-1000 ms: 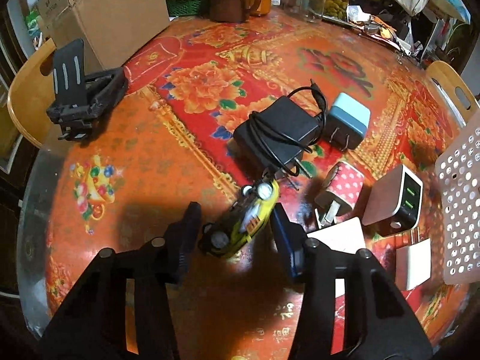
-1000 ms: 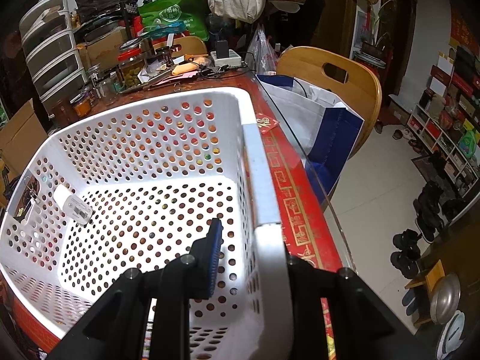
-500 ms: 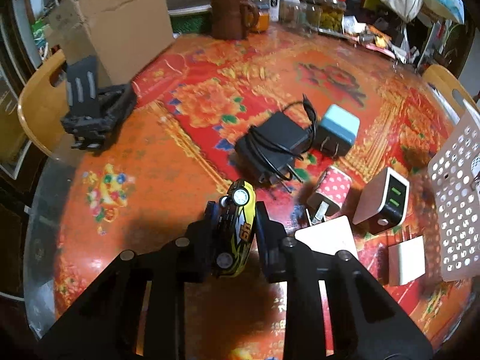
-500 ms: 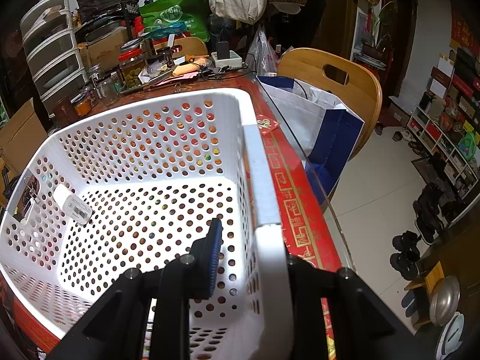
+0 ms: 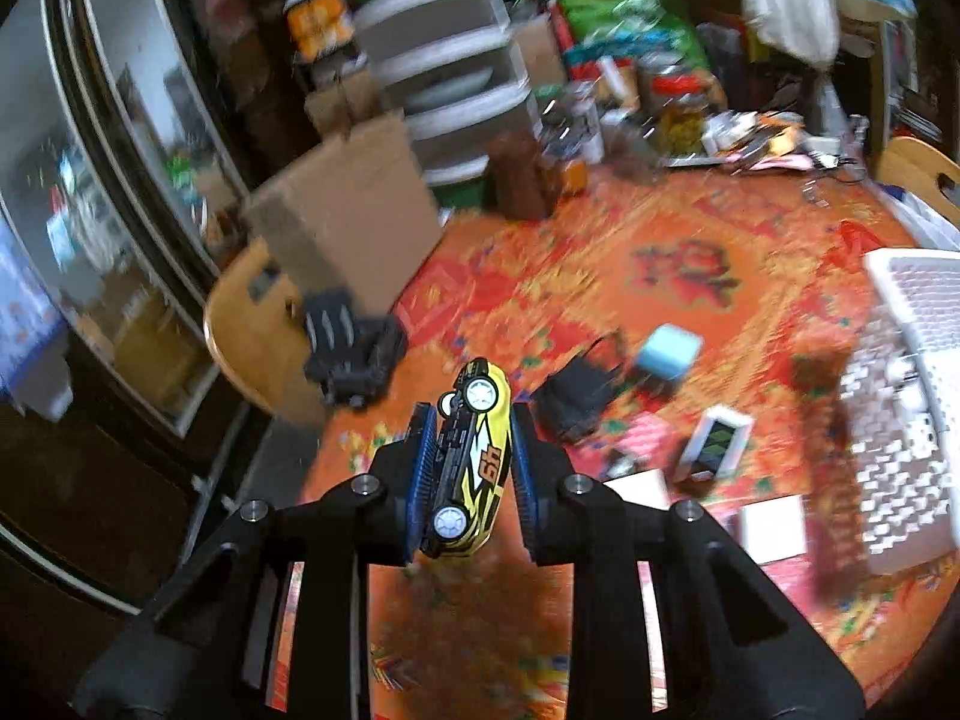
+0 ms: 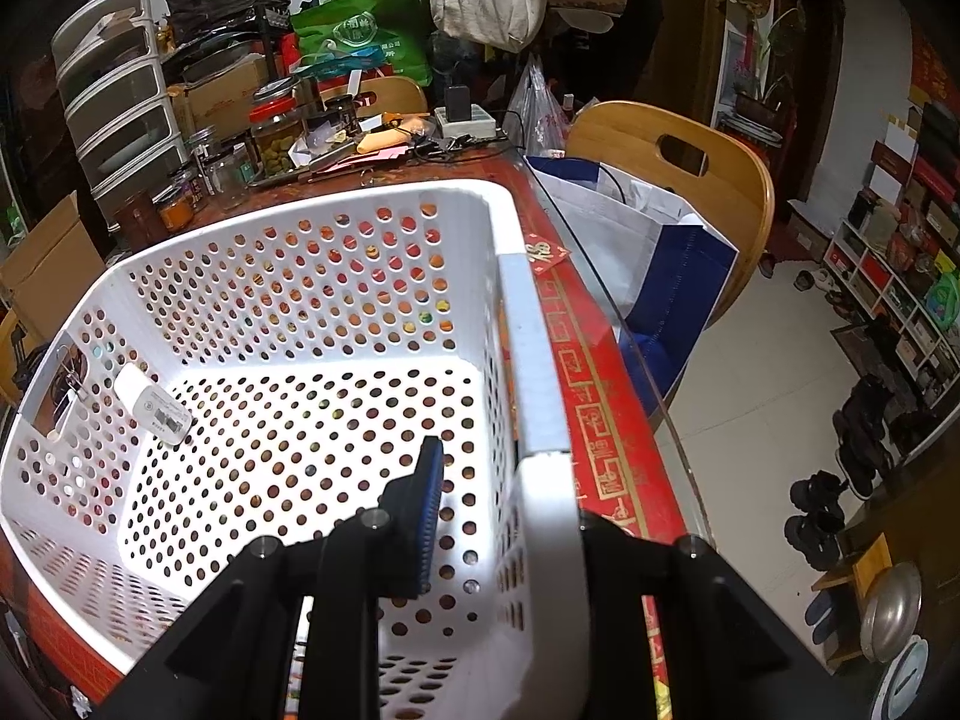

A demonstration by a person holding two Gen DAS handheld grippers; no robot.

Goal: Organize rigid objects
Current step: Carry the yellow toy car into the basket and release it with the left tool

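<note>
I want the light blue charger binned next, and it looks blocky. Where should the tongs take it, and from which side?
Grip the light blue charger across its two flat opposite sides, coming down from above. Its boxy body offers parallel faces there. The black adapter with its cord lies close on its left, so keep the fingers off that side. The view is blurred, so its prongs cannot be made out.

Our count across both views

We see one toy car [image 5: 471, 462], one basket [image 6: 534, 360], about six chargers, two chairs.

Right tongs [image 6: 480, 516] astride basket rim [image 6: 537, 384]
</note>
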